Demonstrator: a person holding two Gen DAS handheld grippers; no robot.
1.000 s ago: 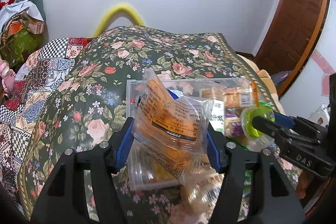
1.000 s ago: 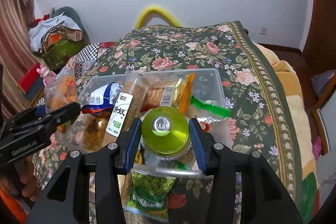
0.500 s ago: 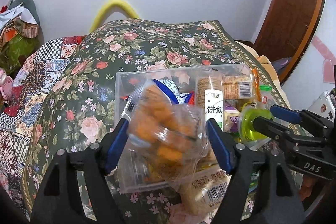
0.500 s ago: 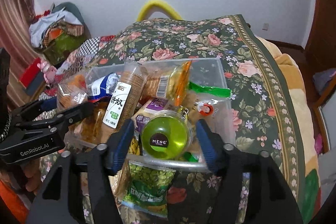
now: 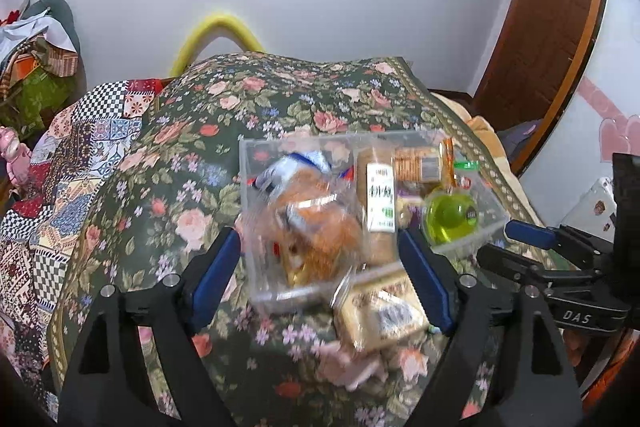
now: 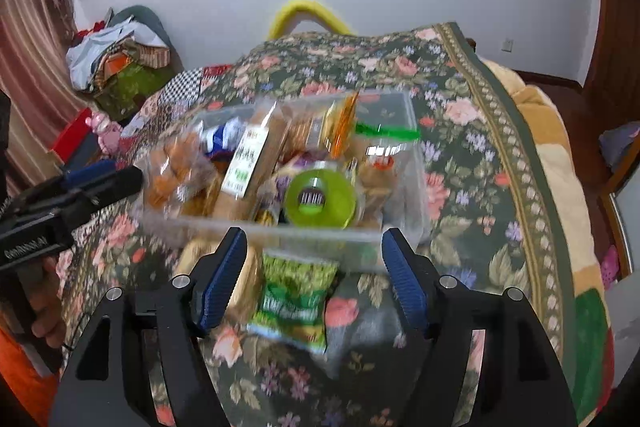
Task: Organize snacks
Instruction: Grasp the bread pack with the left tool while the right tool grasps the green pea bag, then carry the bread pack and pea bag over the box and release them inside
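Observation:
A clear plastic bin (image 5: 256,163) (image 6: 404,107) full of snacks sits on the floral bedspread. The clear bag of orange snacks (image 5: 316,227) (image 6: 176,167) lies in the bin's near left part. The green jelly cup (image 5: 450,213) (image 6: 320,201) lies in the bin's right part. My left gripper (image 5: 320,275) is open and empty, just short of the bin. My right gripper (image 6: 314,275) is open and empty, above a green snack packet (image 6: 294,297) on the bed. A beige biscuit packet (image 5: 380,311) (image 6: 244,279) lies in front of the bin.
The floral bedspread (image 5: 280,99) covers the bed, with a patchwork quilt (image 5: 60,163) at left. A pile of clothes (image 6: 116,59) sits at the far left by the wall. A wooden door (image 5: 552,27) stands at right. The bed's right edge (image 6: 560,155) drops off to the floor.
Both grippers opened and drew back. The orange snack bag dropped from the left gripper into the bin; the green jelly cup dropped from the right gripper into the bin.

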